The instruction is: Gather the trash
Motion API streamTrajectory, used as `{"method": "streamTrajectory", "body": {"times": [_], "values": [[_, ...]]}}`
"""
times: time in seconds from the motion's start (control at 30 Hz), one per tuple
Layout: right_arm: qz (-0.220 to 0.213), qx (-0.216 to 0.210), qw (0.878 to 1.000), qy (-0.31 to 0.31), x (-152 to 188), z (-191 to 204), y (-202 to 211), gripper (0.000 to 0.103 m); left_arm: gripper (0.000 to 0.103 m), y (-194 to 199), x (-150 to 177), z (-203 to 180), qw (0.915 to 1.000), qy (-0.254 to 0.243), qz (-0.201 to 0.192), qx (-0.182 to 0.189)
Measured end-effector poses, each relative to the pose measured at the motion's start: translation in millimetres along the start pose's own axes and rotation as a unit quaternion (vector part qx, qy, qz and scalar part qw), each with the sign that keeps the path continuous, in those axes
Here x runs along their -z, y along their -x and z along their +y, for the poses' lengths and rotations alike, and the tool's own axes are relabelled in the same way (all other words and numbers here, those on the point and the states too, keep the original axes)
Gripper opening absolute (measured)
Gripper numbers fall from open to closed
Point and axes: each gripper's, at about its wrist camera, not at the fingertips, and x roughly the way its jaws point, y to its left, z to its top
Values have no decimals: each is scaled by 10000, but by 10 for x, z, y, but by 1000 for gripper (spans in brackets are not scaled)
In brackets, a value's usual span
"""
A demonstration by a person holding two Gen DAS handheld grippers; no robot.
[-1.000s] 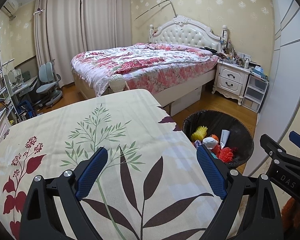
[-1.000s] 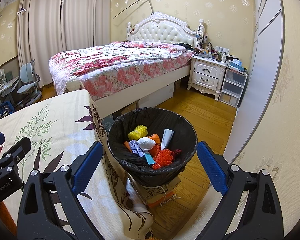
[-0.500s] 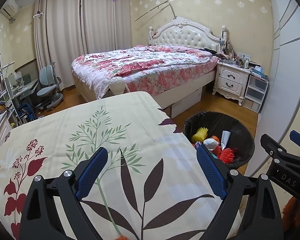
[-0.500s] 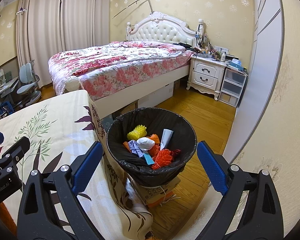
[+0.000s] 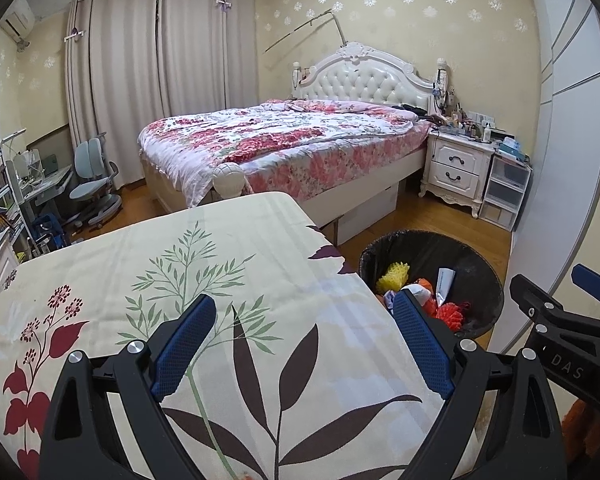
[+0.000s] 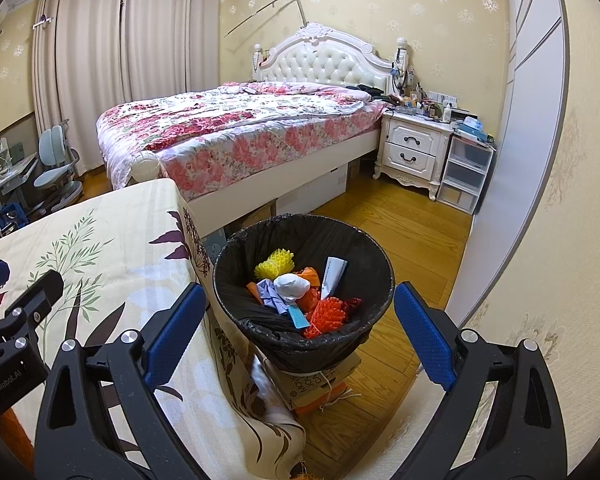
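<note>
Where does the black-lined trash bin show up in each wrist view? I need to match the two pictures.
Left wrist view: the trash bin is at lower right, off the tablecloth's right edge, partly behind the left hand-held gripper.
Right wrist view: the trash bin is at lower centre, framed by the open right hand-held gripper.
Shared landmark: the white nightstand beside the bed.

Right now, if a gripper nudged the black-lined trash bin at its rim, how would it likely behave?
The trash bin would probably tip or slide easily: it stands on a small stack of boxes narrower than its rim. It likely weighs little, since it holds only foam netting and crumpled paper. The bag liner would probably crinkle and give.
</note>
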Motion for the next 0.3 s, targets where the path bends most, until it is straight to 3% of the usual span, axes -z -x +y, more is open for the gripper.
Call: {"method": "streamTrajectory", "body": {"times": [0.17, 0.3], "values": [[-10, -61, 10000, 30, 37, -6, 13, 93, 90, 9, -1, 71, 9997, -51, -109, -192], [13, -235, 9996, 151, 37, 129, -19, 93, 90, -40, 47, 280, 9993, -3, 29, -362]]}}
